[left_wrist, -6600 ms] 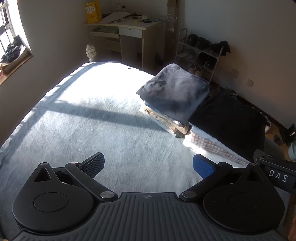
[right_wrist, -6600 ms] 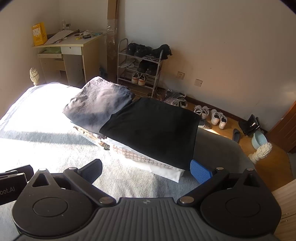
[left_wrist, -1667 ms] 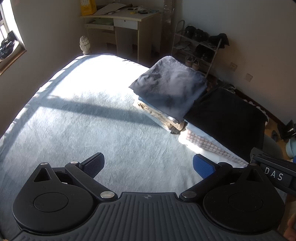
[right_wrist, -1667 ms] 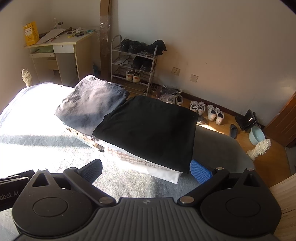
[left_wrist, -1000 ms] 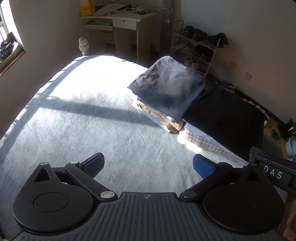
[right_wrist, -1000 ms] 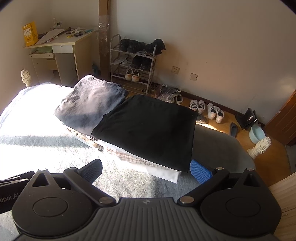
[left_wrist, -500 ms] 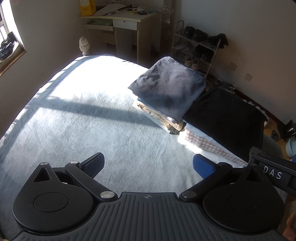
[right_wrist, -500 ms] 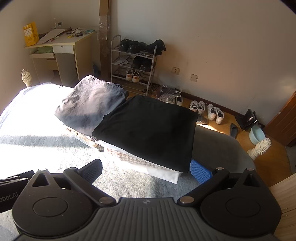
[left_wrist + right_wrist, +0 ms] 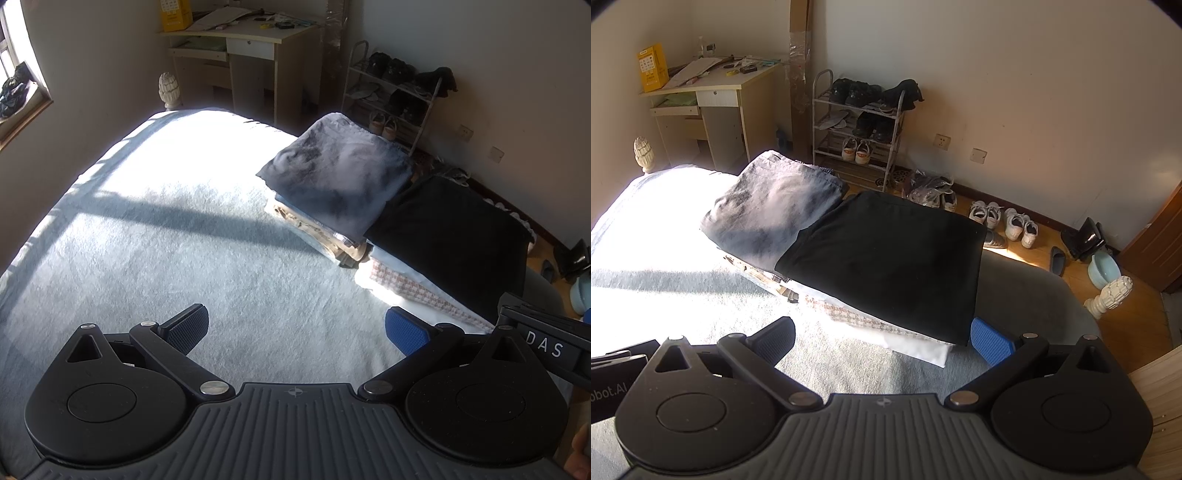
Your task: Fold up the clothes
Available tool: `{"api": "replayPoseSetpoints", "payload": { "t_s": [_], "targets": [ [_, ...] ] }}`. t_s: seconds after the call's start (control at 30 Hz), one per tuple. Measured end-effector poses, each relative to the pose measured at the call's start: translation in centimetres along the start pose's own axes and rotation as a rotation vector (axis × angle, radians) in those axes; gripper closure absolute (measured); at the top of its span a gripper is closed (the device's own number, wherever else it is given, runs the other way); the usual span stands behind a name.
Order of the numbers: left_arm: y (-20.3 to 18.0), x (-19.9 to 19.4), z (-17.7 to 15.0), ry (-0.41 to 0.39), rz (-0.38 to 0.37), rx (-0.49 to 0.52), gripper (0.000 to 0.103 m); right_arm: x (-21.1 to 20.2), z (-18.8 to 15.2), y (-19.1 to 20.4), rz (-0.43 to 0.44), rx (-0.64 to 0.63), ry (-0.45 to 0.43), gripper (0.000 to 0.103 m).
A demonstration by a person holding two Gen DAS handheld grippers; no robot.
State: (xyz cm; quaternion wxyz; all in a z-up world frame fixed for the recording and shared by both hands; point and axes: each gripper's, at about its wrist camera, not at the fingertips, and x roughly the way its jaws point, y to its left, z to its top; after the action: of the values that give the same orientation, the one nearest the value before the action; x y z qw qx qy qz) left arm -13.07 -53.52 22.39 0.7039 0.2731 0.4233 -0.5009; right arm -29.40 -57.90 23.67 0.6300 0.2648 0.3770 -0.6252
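While both pairs of fingers stayed spread and empty, the left gripper (image 9: pixel 295 325) and right gripper (image 9: pixel 882 341) barely shifted above the bed (image 9: pixel 166 240); folded black garment (image 9: pixel 886 258) and grey trousers (image 9: pixel 336 177) topped finished-looking stacks.

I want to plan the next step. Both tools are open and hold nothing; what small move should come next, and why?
Probably back both tools away: the left tool and right tool are open and empty, and the black garment and grey garment already lie folded on stacks on the bed.
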Motion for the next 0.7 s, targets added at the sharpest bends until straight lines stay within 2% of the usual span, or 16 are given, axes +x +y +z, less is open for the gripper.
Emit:
{"api": "replayPoseSetpoints", "payload": {
  "t_s": [0.7],
  "targets": [
    [0.03, 0.03, 0.01, 0.005, -0.002, -0.002, 0.000, 0.06, -0.02, 0.09, -0.002, 0.001, 0.003, 0.000]
  ]
}}
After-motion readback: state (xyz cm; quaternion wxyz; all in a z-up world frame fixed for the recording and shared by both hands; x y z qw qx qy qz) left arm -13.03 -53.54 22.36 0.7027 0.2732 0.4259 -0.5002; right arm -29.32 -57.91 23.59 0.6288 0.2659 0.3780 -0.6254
